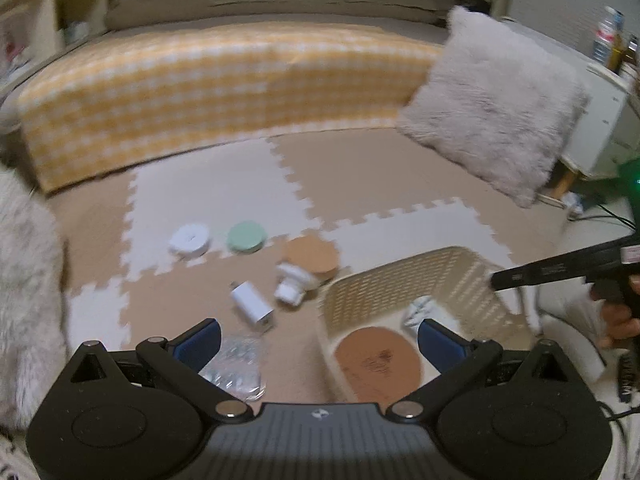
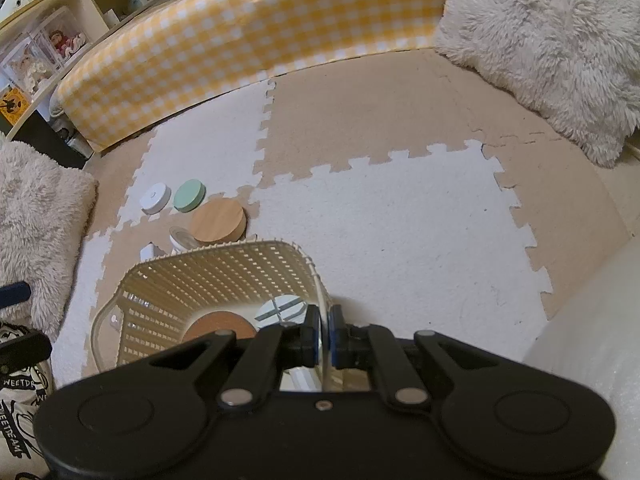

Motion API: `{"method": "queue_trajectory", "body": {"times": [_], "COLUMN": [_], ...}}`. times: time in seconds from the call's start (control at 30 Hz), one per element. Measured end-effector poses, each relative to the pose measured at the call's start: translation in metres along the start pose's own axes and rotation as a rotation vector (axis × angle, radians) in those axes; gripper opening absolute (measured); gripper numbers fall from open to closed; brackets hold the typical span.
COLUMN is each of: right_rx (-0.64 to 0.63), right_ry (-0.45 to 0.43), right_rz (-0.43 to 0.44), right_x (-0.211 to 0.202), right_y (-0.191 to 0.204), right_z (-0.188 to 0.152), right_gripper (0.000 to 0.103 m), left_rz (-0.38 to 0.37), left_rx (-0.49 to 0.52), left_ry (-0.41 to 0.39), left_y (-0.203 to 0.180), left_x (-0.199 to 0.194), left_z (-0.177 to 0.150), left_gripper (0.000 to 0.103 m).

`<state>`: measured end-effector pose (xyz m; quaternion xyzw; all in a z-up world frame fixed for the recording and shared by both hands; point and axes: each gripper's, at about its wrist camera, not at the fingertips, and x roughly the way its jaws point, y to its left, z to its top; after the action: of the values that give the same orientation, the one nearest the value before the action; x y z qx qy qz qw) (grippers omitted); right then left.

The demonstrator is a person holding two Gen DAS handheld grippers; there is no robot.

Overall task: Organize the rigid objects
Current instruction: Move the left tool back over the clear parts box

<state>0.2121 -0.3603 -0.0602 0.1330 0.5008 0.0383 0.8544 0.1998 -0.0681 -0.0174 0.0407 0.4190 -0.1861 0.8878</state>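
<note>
My right gripper is shut on the near rim of a cream lattice basket. In the basket lie a brown round disc and a pale cross-marked piece. On the mat beyond it sit a white puck, a green lid, a wooden lid and a small jar. My left gripper hangs open and empty, over the floor and the basket. A clear crinkled plastic item lies by its left finger. A white charger block lies just ahead.
A yellow checked cushion bounds the far side of the puzzle mat. Fluffy pillows stand at the right and left. Shelves rise at the far left. A printed tote bag lies near left.
</note>
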Motion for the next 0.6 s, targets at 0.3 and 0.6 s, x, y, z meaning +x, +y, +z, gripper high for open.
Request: {"method": "queue_trajectory", "body": {"times": [0.3,0.6], "right_rx": [-0.006,-0.008], "right_ry": [0.003,0.003], "right_rz": [-0.011,-0.013], "right_x": [0.000,0.000], "right_y": [0.001,0.002], "right_z": [0.000,0.000], "right_gripper": [0.006,0.006], "left_rz": [0.081,0.113], "left_rx": [-0.098,-0.076], "left_ry": [0.001,0.035], "left_y": [0.048,0.064], "left_x": [0.030,0.076], "left_z": [-0.036,-0.062], "left_gripper": [0.103,0.103]}}
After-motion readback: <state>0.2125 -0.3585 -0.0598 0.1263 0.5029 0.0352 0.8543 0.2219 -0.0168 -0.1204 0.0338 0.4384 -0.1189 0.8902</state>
